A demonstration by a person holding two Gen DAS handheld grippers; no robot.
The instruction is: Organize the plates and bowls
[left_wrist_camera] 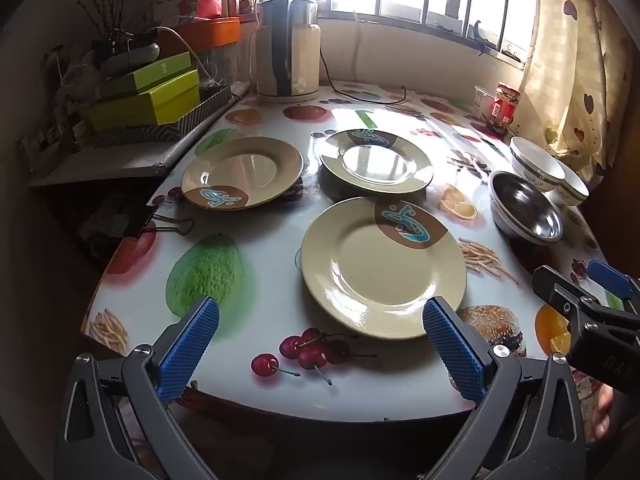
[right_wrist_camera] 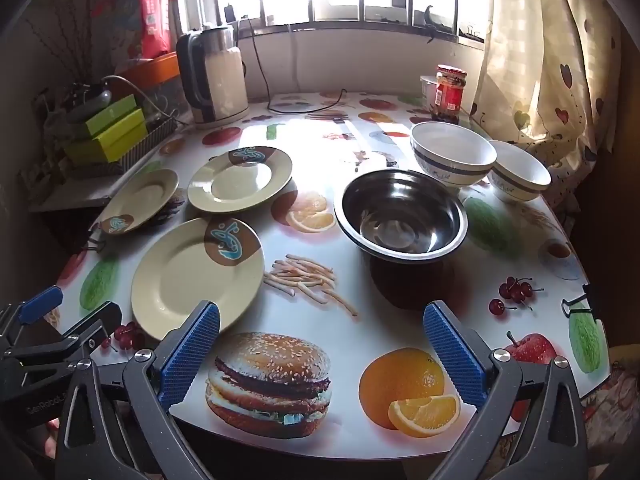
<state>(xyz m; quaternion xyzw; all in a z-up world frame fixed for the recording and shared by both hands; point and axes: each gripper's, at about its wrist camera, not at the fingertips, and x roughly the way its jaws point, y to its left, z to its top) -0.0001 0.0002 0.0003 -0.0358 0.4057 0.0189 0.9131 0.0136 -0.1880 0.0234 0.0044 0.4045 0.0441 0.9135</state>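
Observation:
Three cream plates with a brown-and-blue mark lie apart on the fruit-print table (left_wrist_camera: 256, 312): a near plate (left_wrist_camera: 380, 268) (right_wrist_camera: 192, 276), a far left plate (left_wrist_camera: 244, 172) (right_wrist_camera: 140, 200) and a far middle plate (left_wrist_camera: 376, 160) (right_wrist_camera: 240, 178). To their right stands a steel bowl (right_wrist_camera: 400, 216) (left_wrist_camera: 524, 210). Behind it are two white bowls with a blue band, a larger (right_wrist_camera: 452, 152) (left_wrist_camera: 536, 162) and a smaller (right_wrist_camera: 518, 176) (left_wrist_camera: 572, 190). My left gripper (left_wrist_camera: 320, 340) hovers open at the table's near edge, before the near plate. My right gripper (right_wrist_camera: 322, 344) hovers open over the printed burger, nothing between its fingers.
An electric kettle (left_wrist_camera: 286, 48) with its cord stands at the back under the window. A red-lidded jar (right_wrist_camera: 450, 90) is at the back right by the curtain. Green boxes (left_wrist_camera: 148, 98) fill a tray beyond the left edge. Binder clips (left_wrist_camera: 160, 220) grip the table cover's edges.

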